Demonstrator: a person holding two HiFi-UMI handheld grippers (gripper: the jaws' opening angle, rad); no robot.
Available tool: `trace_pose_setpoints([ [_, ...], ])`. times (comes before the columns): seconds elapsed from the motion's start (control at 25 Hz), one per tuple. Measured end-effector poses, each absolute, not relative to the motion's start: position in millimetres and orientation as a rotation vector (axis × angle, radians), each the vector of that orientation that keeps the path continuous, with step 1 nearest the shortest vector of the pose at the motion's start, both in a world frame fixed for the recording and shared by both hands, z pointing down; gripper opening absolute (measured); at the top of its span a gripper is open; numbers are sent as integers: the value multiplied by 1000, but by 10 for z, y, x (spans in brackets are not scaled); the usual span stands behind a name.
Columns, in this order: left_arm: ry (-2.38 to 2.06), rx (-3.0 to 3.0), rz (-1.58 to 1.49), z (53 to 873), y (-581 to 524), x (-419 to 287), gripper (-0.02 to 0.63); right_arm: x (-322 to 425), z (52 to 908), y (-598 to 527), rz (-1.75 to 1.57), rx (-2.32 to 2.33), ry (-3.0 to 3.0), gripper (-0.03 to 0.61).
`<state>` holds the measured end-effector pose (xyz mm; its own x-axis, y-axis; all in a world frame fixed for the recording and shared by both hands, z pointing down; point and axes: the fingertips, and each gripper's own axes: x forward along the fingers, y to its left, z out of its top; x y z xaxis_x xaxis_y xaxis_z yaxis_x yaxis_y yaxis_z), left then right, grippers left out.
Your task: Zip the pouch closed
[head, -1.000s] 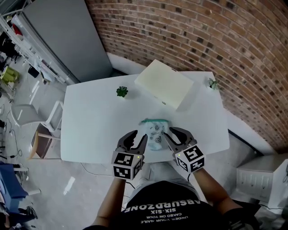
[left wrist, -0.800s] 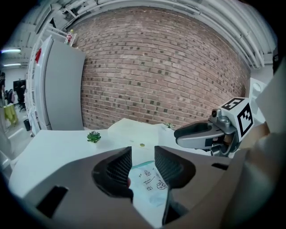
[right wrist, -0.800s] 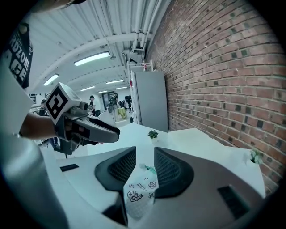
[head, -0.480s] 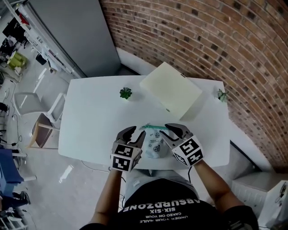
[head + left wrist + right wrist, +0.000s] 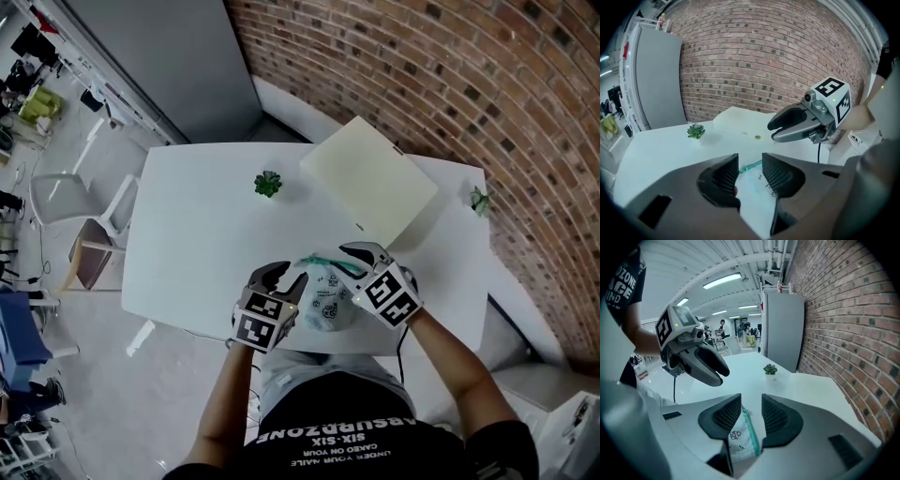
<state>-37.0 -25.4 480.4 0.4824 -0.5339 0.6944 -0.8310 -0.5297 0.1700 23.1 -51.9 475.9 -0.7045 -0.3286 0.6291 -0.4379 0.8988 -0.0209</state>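
The pouch [image 5: 323,295] lies on the worktop [image 5: 197,253], at its near edge, just before the person. At the pouch's left stands the left gripper [image 5: 281,275], its jaws apart over the pouch's left side. At the pouch's right stands the right gripper [image 5: 339,258], its jaws opening, with the pouch's zip edge between them. Beyond the pouch, a little to its right, a flat box [image 5: 368,183] lies on the worktop. Beyond the pouch to its left stands a small plant [image 5: 269,184], near the box. A second plant [image 5: 480,200] stands well right of the pouch, at the worktop's far right corner. A chair [image 5: 89,265] stands on the floor, well left of the pouch.
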Motion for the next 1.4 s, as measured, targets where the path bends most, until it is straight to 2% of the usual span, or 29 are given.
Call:
trace_pose_setpoints([
  [0.52,-1002,2148,890,5503,-445,-473,140,-127,5559,-809,245,337,-2264,127],
  [1.4,-872,2104,1030,6294,-491,-481,132,-281,6330,-790,-50,60,-2019,126],
])
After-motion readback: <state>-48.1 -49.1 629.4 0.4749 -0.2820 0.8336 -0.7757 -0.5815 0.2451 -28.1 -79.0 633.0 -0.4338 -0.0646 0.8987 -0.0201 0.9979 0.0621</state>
